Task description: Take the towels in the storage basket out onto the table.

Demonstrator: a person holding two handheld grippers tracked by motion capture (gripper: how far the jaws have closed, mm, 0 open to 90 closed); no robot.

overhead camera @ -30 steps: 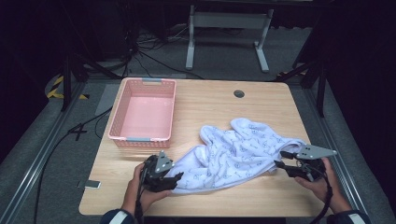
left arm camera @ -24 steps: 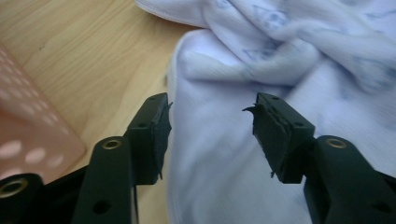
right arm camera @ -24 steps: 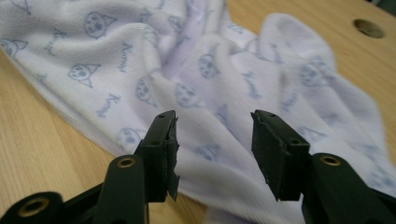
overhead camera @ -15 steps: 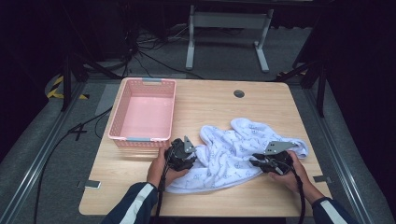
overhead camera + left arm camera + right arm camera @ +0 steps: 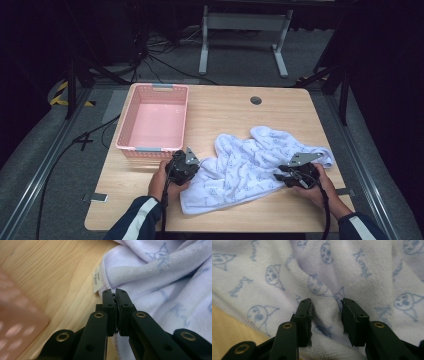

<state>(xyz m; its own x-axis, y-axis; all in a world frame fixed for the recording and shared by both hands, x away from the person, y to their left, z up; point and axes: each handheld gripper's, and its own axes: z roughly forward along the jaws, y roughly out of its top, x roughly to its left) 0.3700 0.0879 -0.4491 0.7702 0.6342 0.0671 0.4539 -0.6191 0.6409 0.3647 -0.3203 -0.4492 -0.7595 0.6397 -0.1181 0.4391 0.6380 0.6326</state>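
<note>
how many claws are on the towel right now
2. The left claw sits at the towel's left edge, shut on its hem beside the small label. The right claw is on the towel's right side, jaws apart with a fold between them.

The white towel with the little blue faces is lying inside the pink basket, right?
No. The towel lies crumpled on the wooden table, beside the pink basket, not inside it. The high view shows the basket with nothing in it, and the towel spread out to its right.
</note>
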